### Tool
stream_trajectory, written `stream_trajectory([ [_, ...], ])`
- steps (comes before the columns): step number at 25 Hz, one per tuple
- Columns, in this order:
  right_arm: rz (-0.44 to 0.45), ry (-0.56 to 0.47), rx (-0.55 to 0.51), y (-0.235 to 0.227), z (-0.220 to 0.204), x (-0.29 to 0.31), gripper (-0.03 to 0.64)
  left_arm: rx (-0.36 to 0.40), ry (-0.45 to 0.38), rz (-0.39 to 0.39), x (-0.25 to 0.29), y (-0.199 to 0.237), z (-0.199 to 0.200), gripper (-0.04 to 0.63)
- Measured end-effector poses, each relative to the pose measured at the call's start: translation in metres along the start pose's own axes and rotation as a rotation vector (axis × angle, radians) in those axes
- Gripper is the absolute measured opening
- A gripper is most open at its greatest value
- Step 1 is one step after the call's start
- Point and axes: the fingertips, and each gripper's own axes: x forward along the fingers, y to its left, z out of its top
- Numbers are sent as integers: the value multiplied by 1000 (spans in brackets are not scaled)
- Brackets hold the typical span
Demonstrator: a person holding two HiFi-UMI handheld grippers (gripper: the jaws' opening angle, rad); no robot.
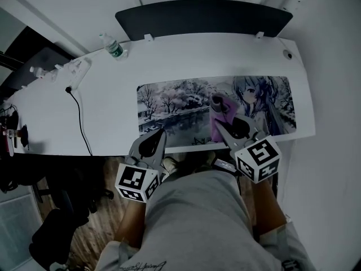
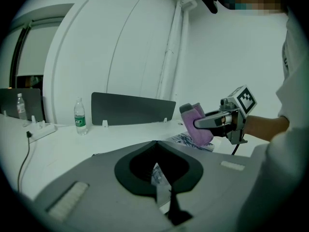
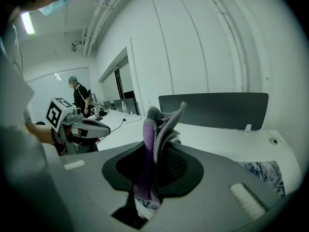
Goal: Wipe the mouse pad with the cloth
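A: Item one, edges and room. What do we log?

B: We log the pad on the right half of the desk. Its near edge runs along the desk front and its right end lies near the desk's right edge. The desk left of the pad is bare as far as the cable.

A: Grippers?

B: We enter the right gripper above the pad's right half, jaws clenched on the cloth, which bunches up past the tips and hangs below them. We cannot tell whether the cloth touches the pad. The left gripper is at the pad's near left corner by the desk front, jaws pressed together with nothing between them.

A: What does one view give that another does not?

B: The right gripper view shows the cloth folded upright in the grip, and a person standing far off by other desks. The left gripper view shows the cloth from the side, lifted clear of the desk, and a second bottle at far left. Only the head view gives us the whole pad.

A: Surroundings?

B: We list the divider along the back edge, a bottle at back left, and a power strip beside it, all well apart from the pad.
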Motion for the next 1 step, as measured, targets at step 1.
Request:
stream_trajectory([
  [1, 4, 0, 3, 0, 0, -1, 91, -1, 3, 0, 0, -1, -1, 19],
])
